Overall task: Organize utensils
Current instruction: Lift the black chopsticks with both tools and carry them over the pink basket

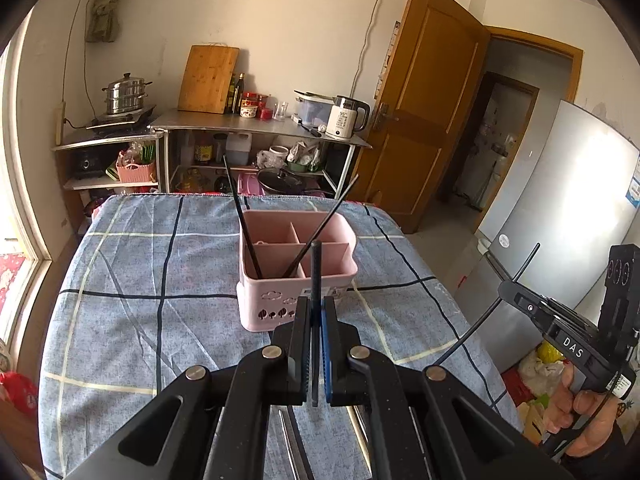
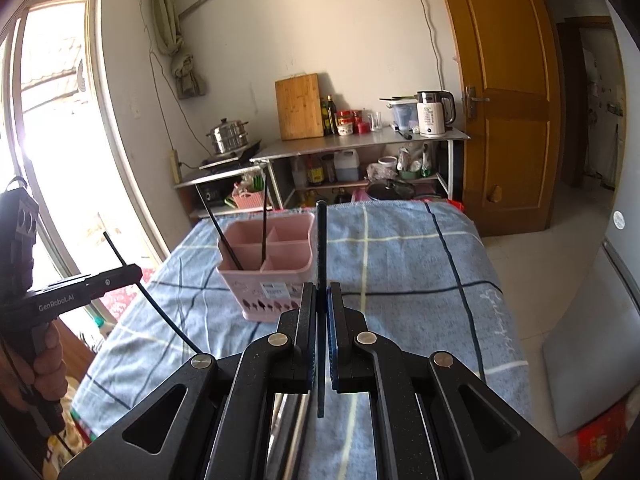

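I have both grippers, left (image 1: 316,312) and right (image 2: 322,300), each clamped on a black chopstick (image 1: 316,268) above the blue checked tablecloth (image 1: 132,264), and either stick could strike the pink caddy's (image 1: 296,280) divider and slip.

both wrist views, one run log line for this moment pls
left gripper: shut on chopstick | right gripper: shut on chopstick | caddy: two chopsticks in, on cloth | stage: before drop-in
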`<act>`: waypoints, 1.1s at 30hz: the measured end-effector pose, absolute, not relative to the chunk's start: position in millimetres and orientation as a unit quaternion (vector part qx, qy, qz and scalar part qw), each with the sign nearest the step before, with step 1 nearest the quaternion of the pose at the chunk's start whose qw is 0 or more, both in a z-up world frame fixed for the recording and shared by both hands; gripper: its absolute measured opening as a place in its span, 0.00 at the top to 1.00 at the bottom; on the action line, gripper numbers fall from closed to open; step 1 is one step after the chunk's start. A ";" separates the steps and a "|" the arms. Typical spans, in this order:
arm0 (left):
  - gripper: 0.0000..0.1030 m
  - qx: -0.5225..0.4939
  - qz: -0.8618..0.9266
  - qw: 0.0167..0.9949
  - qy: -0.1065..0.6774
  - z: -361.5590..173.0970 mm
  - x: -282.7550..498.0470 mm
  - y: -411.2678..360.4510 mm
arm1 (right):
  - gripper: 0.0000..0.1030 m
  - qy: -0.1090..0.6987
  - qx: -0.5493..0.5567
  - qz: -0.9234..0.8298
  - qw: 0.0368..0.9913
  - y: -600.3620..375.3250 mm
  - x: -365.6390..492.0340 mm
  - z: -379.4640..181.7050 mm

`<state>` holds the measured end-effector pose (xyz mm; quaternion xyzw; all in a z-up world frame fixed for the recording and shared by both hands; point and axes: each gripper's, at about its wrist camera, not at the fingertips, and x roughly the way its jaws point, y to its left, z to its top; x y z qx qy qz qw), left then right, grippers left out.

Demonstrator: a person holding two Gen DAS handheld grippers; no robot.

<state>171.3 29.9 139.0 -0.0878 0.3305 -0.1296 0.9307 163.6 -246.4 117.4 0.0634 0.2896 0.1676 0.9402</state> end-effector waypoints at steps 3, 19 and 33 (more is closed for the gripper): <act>0.96 -0.096 -0.126 0.934 0.320 152.8 181.2 38.4 | 0.95 0.277 0.078 0.178 0.941 -239.5 176.2 127.7; 0.96 -0.148 -0.100 0.947 0.267 211.1 252.4 79.5 | 0.95 0.212 0.129 0.209 0.946 -198.6 247.6 177.2; 0.96 -0.188 -0.091 0.930 0.301 154.6 311.1 92.9 | 0.95 0.233 0.168 0.213 0.934 -172.4 294.4 136.9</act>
